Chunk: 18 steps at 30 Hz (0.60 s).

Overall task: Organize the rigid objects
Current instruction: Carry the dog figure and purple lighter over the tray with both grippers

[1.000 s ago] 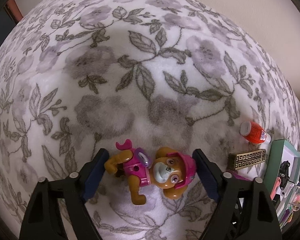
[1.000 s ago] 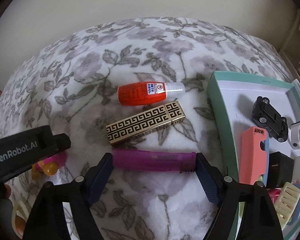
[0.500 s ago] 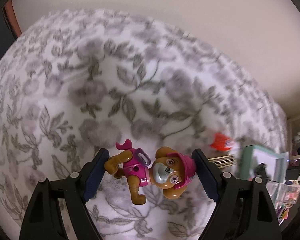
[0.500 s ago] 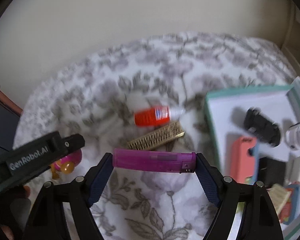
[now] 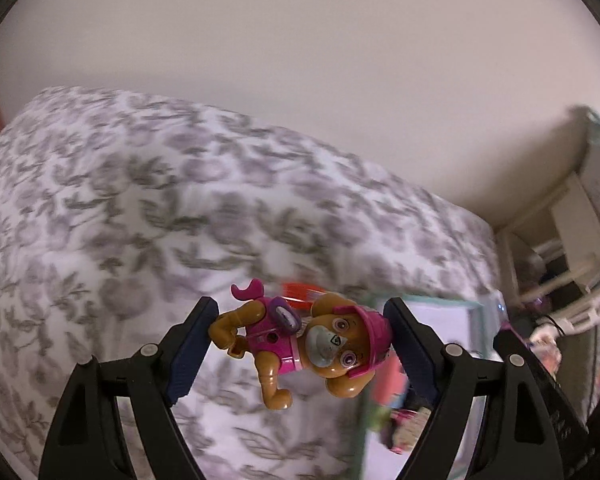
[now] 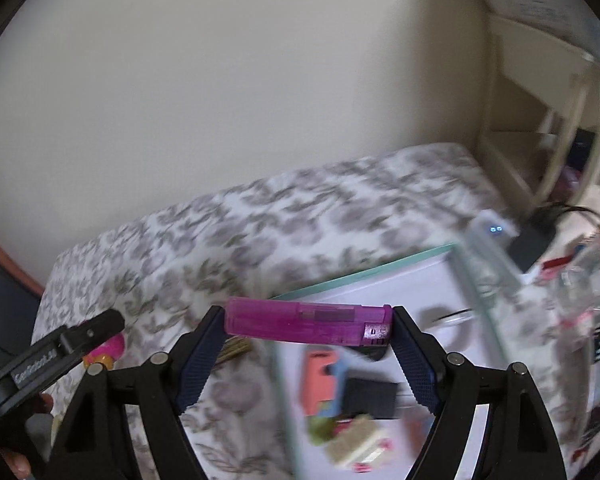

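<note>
**Both claws lifted clear of the blanket, each with its load, now nearing the tray**

On the left, the left gripper holds the toy pup figure end to end between its blue pads, tail end against one pad and pink cap against the other. A second ago the figure hung low over the flowered blanket; now the blanket has dropped away below the claw and blurred, and the teal-rimmed tray, then far off to the claw's right, lies just behind and under the pup's head. The orange bottle shows just beyond the figure.

On the right, the right gripper is clamped lengthwise on the purple lighter. It too has come up off the blanket, and the tray, earlier beside the claw, now spreads beneath and beyond the lighter, with the pink block and black box under the fingers.

I judge both items are mid-carry; release into the tray is next.
</note>
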Each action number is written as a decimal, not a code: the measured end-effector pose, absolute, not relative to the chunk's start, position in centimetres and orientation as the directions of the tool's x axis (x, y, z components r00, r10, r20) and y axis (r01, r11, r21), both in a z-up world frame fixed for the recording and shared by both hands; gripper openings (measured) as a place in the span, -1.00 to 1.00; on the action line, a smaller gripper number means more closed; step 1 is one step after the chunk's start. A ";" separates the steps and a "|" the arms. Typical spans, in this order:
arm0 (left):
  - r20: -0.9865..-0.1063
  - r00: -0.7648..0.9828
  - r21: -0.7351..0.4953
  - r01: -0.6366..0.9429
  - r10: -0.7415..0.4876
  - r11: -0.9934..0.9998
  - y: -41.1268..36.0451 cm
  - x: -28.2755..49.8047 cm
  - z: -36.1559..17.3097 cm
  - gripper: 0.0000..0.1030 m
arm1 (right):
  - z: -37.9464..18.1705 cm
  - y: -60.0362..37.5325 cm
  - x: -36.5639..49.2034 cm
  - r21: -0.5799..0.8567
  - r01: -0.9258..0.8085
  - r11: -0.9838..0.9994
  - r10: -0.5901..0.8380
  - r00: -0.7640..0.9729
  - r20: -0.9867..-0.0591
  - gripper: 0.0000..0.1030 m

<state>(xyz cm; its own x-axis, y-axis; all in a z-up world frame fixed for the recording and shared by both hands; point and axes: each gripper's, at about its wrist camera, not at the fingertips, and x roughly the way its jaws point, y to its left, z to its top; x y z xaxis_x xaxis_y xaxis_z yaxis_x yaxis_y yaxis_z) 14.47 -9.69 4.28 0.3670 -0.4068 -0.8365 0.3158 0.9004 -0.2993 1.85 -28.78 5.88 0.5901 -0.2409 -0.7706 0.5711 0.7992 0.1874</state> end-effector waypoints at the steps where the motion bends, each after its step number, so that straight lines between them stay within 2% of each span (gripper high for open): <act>1: -0.836 0.355 -0.304 0.337 -0.419 0.891 -10.7 14.0 4.2 0.66 | 5.9 -29.6 1.2 0.182 0.589 0.788 -0.257 0.583 -0.771 0.61; 5: -0.845 0.319 -0.285 0.410 -0.429 0.866 -14.4 12.3 3.9 0.66 | 5.7 -32.6 -0.6 0.142 0.651 0.746 -0.312 0.530 -0.788 0.61; 12: -0.865 0.229 -0.294 0.489 -0.446 0.822 -18.8 10.1 2.1 0.66 | 3.4 -36.3 -2.5 0.105 0.711 0.695 -0.311 0.430 -0.848 0.62; 18: -0.898 0.148 -0.283 0.526 -0.414 0.802 -21.5 8.6 -0.6 0.66 | 0.3 -37.8 -2.8 0.089 0.732 0.676 -0.260 0.350 -0.900 0.62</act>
<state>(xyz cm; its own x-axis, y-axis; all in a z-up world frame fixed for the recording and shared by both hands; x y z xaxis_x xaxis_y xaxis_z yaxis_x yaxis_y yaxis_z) 8.60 -21.51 -0.63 0.1483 -0.4139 -0.8982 0.5261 0.8021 -0.2827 -2.83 -37.78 0.33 0.3496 -0.2603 -0.9000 0.7317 0.6759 0.0888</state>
